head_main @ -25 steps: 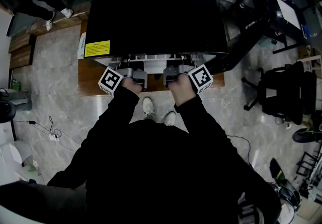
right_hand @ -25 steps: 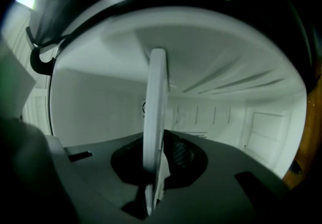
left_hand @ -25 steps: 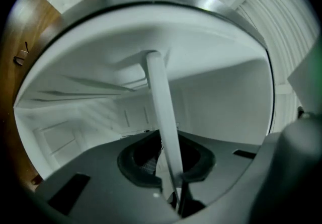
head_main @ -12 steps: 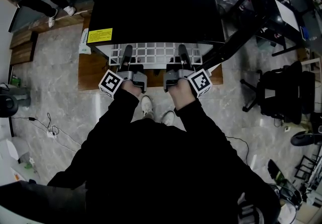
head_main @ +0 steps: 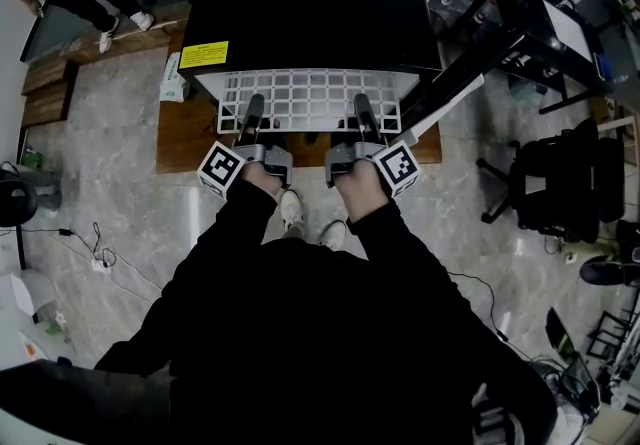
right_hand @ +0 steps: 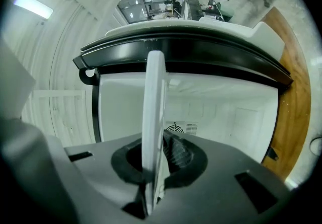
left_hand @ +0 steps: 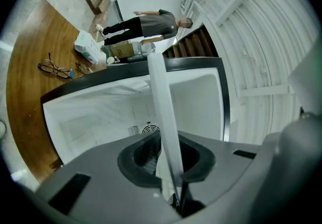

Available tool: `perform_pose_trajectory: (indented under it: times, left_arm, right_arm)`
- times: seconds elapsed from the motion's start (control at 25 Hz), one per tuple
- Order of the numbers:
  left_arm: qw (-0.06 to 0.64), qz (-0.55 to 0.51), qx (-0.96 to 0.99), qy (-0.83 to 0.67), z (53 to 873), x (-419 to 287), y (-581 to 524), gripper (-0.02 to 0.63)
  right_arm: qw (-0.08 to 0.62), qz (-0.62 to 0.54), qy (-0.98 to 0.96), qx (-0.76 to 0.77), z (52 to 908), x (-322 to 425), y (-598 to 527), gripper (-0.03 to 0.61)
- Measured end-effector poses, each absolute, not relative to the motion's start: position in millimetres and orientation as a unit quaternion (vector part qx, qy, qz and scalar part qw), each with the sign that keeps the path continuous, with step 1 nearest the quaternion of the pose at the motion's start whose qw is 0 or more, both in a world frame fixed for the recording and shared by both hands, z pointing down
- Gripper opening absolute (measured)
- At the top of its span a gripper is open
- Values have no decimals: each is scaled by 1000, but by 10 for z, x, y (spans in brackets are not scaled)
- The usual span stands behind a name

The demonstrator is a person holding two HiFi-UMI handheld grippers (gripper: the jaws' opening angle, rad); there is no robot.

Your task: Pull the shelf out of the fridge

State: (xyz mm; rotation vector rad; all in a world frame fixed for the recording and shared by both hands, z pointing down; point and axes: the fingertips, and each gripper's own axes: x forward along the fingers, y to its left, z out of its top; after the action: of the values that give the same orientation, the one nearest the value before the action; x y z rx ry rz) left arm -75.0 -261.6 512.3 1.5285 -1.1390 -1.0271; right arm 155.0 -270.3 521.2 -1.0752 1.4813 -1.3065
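Left claw [head_main: 251,108] and right claw [head_main: 361,105] are each clamped on the near edge of the white wire shelf [head_main: 310,91]. The shelf juts partway from the fridge [head_main: 310,3] straight ahead, its long side spanning both claws evenly, so the pull likely runs toward the person.

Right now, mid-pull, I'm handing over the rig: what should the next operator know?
Left claw: shut on the front edge of the shelf.
Right claw: shut on the same edge.
Shelf: white wire grid, partly out of the black fridge.
Done: both grips, part of the pull.
To do: draw the shelf fully clear.
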Motion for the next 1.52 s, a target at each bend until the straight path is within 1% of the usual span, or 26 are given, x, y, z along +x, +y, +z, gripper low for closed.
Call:
perform_pose_trajectory:
  times: [0.32, 0.48, 0.72, 0.8, 0.92, 1.08, 1.36, 1.52]
  left_arm:
    - [471, -417, 621, -467, 5101, -724, -2387, 41]
    - [472, -417, 620, -467, 5149, -735, -2099, 41]
    - [487, -424, 609, -461, 5074, -693, -1883, 40]
    - [479, -426, 616, -458, 4998, -702, -1759, 38]
    - [462, -429, 631, -453, 4804, -688, -1671, 37]
    - [456, -443, 634, -440, 4611, -664, -1586, 37]
    - [429, -473, 655, -404, 4020, -635, -1396, 35]
    - [435, -477, 651, -400, 3797, -645, -1471, 35]
  right_arm:
    - [427, -531, 591, -432, 5193, 1576, -2478, 32]
    - [417, -535, 593, -434, 5247, 1575, -2183, 32]
    - [418, -539, 595, -425, 5179, 1608, -2021, 32]
    - [417, -543, 595, -421, 5143, 1586, -1903, 31]
    - [415, -543, 606, -407, 5016, 1588, -1808, 31]
    - [410, -532, 631, -388, 4776, 1604, -1737, 31]
    - [418, -490, 679, -352, 4099, 1630, -1525, 31]
    - [405, -492, 685, -353, 3883, 1636, -1610, 31]
